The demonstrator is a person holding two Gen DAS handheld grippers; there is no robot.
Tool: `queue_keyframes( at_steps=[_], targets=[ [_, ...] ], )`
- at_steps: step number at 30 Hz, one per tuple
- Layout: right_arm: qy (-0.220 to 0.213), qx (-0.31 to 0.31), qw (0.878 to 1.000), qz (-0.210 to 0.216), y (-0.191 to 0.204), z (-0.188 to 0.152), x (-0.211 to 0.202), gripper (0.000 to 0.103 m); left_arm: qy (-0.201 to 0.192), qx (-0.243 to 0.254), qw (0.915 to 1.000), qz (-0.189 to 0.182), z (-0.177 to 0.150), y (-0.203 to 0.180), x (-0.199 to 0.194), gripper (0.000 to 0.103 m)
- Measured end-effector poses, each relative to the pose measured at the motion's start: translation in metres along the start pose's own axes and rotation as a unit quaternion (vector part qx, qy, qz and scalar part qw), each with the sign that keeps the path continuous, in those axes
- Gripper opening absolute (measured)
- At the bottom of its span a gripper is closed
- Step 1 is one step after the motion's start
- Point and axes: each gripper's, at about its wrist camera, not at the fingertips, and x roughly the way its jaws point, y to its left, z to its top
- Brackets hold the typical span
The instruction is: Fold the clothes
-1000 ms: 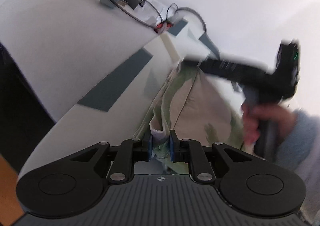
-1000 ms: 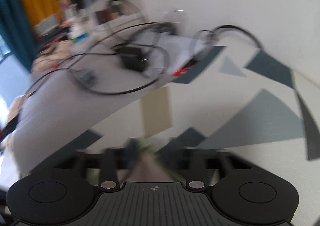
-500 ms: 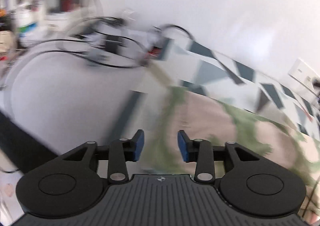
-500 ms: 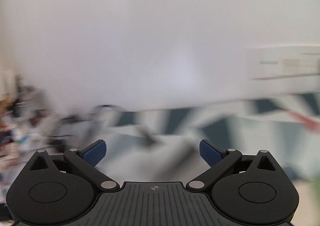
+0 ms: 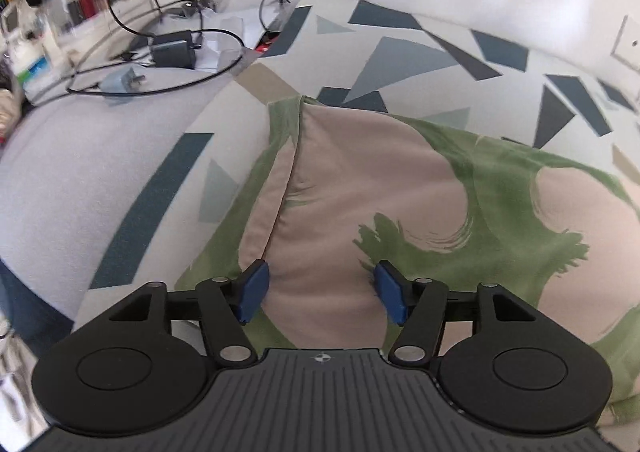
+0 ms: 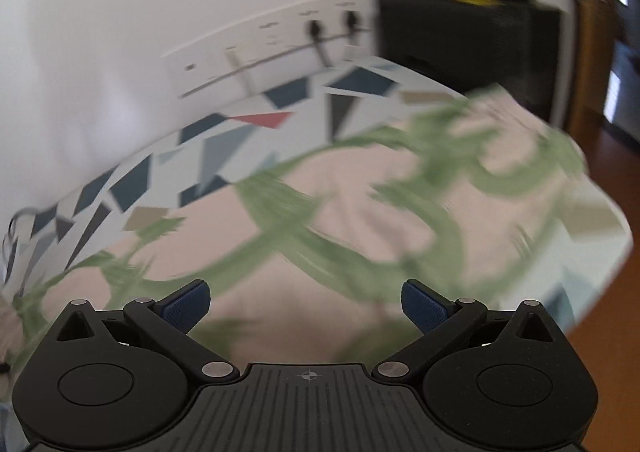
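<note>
Now we see both tongs let go: the left gripper [image 5: 321, 288], jaws just opened, and the right gripper [image 6: 306, 306], fully spread, hang empty above the garment [image 5: 400, 188] lying at twelve o'clock on the patterned sheet [image 5: 404, 52]; this fold seems finished.

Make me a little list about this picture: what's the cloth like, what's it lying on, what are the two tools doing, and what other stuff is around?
cloth: beige garment with green brush marks, spread flat, one fold edge showing
lying on: cover with blue and grey triangles
left tool: open, nothing gripped, jaws have just been opening, above the cloth
right tool: open wide, nothing gripped, above the cloth
other stuff: black cables and charger at the far left; wall sockets
</note>
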Motion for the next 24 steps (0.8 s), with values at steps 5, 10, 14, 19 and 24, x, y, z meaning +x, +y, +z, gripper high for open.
queue_keyframes(
  at_steps=[5,10,14,19,24],
  targets=[
    [0.008,0.034,0.999,0.012,0.001,-0.035,-0.009,0.094,0.001,-0.022,0.999,-0.039,-0.009,-0.023,-0.019,0.066],
    [-0.033,-0.038,0.999,0.005,0.043,-0.059,-0.014,0.094,0.005,0.069,0.9907,-0.117,-0.017,-0.055,-0.026,0.071],
    [-0.052,-0.103,0.993,-0.009,0.091,-0.078,-0.005,0.096,0.012,0.132,0.981,-0.142,-0.018,-0.077,-0.023,0.078],
    [-0.097,-0.094,0.991,-0.02,0.132,-0.092,-0.007,0.102,0.018,0.16,0.9733,-0.163,-0.017,-0.083,-0.015,0.091],
    [-0.075,-0.078,0.992,-0.064,0.149,-0.096,-0.006,0.102,0.029,0.18,0.966,-0.183,-0.015,-0.079,-0.009,0.099]
  ],
)
